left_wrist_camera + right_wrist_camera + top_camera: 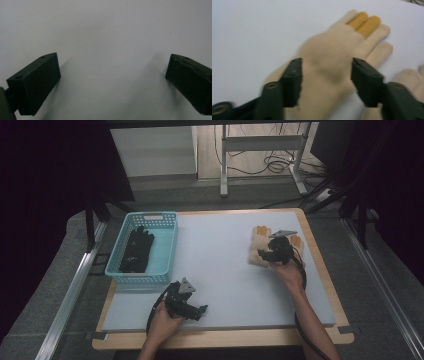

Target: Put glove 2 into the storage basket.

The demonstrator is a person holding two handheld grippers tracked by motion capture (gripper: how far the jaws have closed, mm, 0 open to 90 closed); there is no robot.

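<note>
While lying near the table's far right corner, beige glove (329,65) sits between right gripper (326,75)'s spread jaws, unpinched.

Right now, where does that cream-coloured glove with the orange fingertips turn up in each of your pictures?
High view: the cream glove lies at the right rear of the pale mat, under the right gripper.
Right gripper view: it lies centre frame, between the open jaws, orange tips upper right.
Left gripper view: bare mat ahead, no glove.
Shared landmark: the pale mat.
</note>
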